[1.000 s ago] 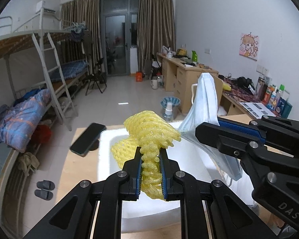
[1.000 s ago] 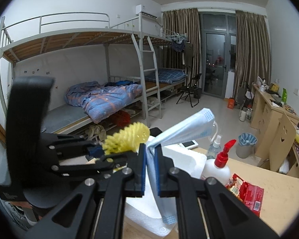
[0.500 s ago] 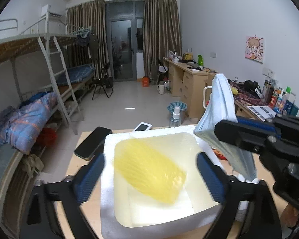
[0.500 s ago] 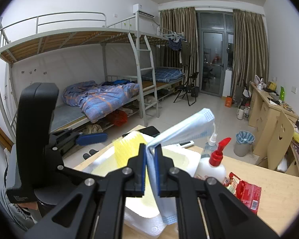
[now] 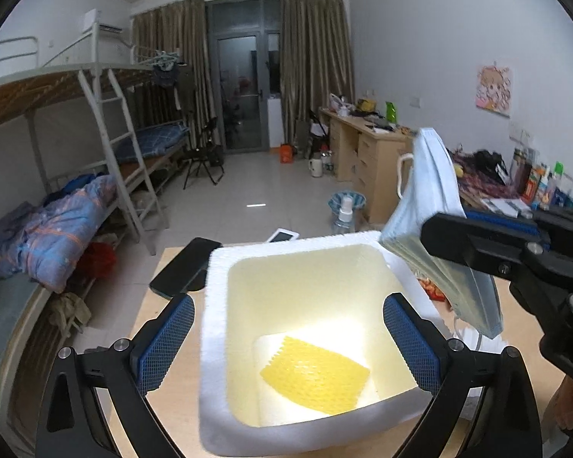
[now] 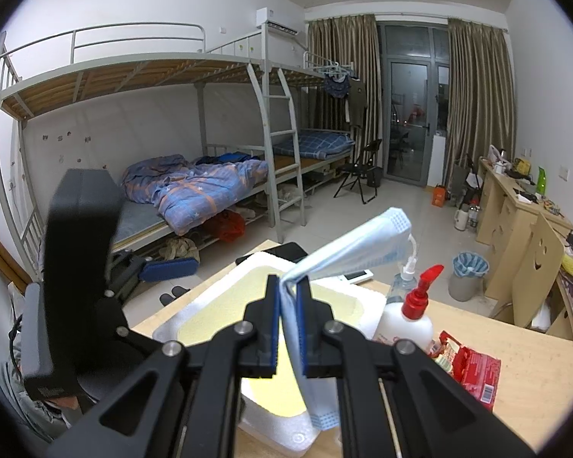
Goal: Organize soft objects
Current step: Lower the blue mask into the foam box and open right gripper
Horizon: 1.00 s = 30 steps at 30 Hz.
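Note:
A yellow foam net (image 5: 315,379) lies flat on the bottom of the white foam box (image 5: 214,305), which stands on the wooden table. My left gripper (image 5: 288,339) hangs open above the box, its blue pads to either side of the opening, with nothing between them. My right gripper (image 6: 288,328) is shut on a folded light blue face mask (image 6: 347,252), held just over the box's right rim (image 6: 366,297). From the left wrist view the mask (image 5: 431,198) sticks up from the right gripper's black fingers (image 5: 477,244).
A black phone (image 5: 187,267) and a white device (image 5: 282,235) lie on the table behind the box. A red-capped pump bottle (image 6: 405,324), a clear spray bottle (image 6: 403,282) and a red packet (image 6: 473,372) stand right of the box. Bunk beds line the left wall, desks the right.
The left gripper opened and let go of the yellow foam net, which dropped into the white box and now lies flat on its bottom. The right gripper kept still with the mask.

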{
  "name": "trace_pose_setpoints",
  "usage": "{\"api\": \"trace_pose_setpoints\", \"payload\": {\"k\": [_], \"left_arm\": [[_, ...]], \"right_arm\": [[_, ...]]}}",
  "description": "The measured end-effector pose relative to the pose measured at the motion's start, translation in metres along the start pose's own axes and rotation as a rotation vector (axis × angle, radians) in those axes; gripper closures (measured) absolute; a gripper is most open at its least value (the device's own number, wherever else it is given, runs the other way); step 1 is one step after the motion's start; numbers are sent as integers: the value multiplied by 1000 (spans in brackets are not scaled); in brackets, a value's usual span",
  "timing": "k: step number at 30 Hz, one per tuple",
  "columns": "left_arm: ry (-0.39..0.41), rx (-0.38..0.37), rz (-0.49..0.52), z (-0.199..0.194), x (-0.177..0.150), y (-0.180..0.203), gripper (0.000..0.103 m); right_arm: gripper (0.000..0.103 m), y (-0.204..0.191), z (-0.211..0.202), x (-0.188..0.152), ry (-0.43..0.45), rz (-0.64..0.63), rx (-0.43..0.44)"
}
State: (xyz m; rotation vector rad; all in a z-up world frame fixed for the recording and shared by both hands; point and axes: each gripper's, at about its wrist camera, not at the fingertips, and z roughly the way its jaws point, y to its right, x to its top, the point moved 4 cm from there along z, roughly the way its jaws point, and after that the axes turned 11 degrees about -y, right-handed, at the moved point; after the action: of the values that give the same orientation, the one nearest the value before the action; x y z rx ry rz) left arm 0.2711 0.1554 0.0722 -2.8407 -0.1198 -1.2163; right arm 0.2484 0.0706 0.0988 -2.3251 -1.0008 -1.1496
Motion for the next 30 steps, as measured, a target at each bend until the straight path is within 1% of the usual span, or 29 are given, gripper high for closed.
{"api": "trace_pose_setpoints", "payload": {"k": [7,13,20,30], "left_arm": [[52,76,-55,-21,-9,-24,4],[66,140,-93,-34,-17,-46,4],[66,175,-134,-39,-26,-67,4],[60,174,-153,-37,-28,-76,4]], "right_arm": [[93,-4,6,3,-11,-10,11],[93,-15,22,6,-43,-35,38],[93,-27,41,7,-84,-57,61],[92,-28,52,3,-129,-49,54]]}}
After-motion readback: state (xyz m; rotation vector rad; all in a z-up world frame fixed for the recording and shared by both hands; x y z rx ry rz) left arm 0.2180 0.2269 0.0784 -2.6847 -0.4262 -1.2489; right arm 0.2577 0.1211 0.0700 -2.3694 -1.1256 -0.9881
